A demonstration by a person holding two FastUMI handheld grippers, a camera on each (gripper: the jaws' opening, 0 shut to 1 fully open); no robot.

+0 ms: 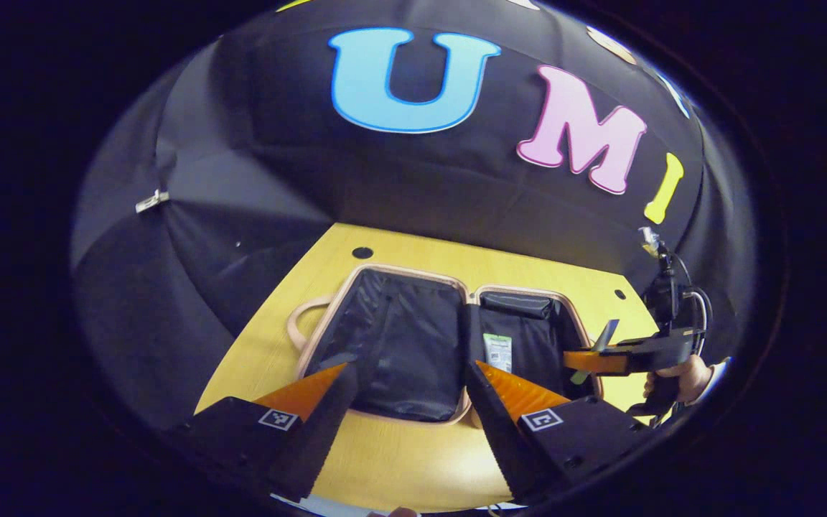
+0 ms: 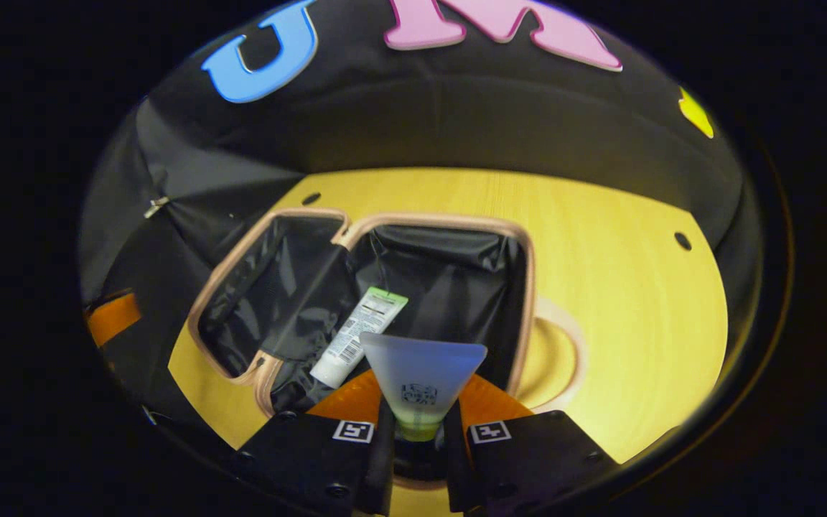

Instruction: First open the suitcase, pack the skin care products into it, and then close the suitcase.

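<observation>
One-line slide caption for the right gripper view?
Right gripper holds a tube over the open suitcase, where another tube already lies.

1. A yellow wood-grain table (image 2: 622, 287) carries everything (a few small round holes are set near its far edge).
2. Directly on it lies the suitcase (image 2: 449, 224), opened flat, both black-lined halves facing up.
3. The suitcase's handle loop (image 1: 301, 316) rests on the tabletop beside it.

Dim booth, strong fisheye bending, edges soft, dark.
</observation>
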